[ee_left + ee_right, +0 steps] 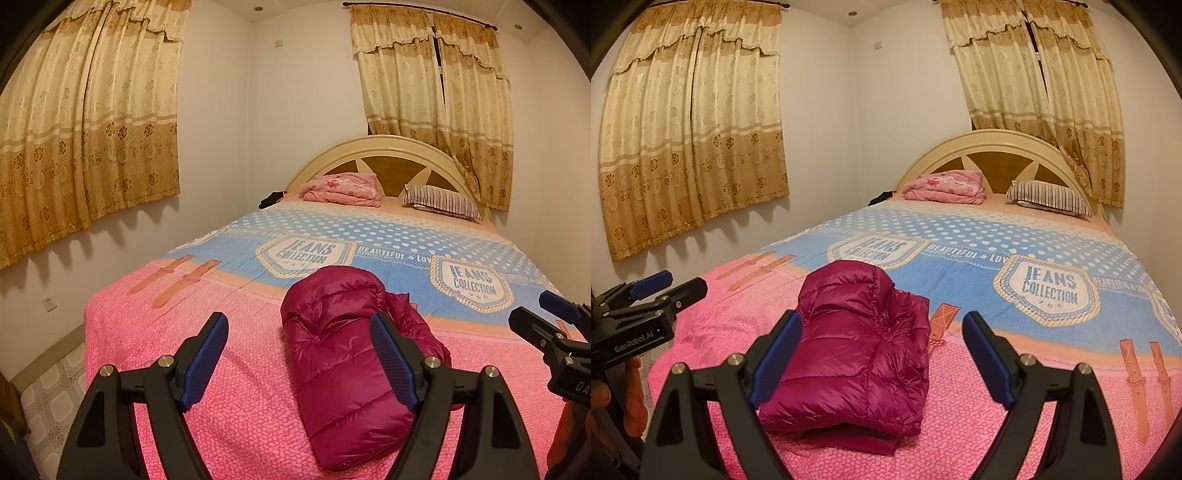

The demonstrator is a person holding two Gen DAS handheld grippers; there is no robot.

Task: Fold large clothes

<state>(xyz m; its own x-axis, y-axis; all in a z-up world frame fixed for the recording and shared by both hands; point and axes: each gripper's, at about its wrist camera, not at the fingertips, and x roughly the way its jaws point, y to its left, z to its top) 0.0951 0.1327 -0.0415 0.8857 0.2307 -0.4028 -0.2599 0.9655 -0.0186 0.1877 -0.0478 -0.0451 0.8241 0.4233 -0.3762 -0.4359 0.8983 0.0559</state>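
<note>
Gold curtains (88, 122) hang on the left wall, above a bed (155, 332) spread in pink and blue (a pillow (443, 201) by the headboard). The folded magenta jacket (857, 354) lies near its foot. The left gripper (299, 354) and right gripper (882, 354) both gape wide, empty.

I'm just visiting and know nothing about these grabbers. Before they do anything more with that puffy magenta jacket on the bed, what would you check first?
1. Left gripper open, nothing held: ok.
2. Right gripper open, nothing held: ok.
3. Magenta jacket lies folded in a compact bundle on the bedspread: ok.
4. Bundle clear of the bed edges: ok.
5. Folds even underneath: cannot tell.
6. Pink folded bedding and striped pillow far from the jacket: ok.
</note>
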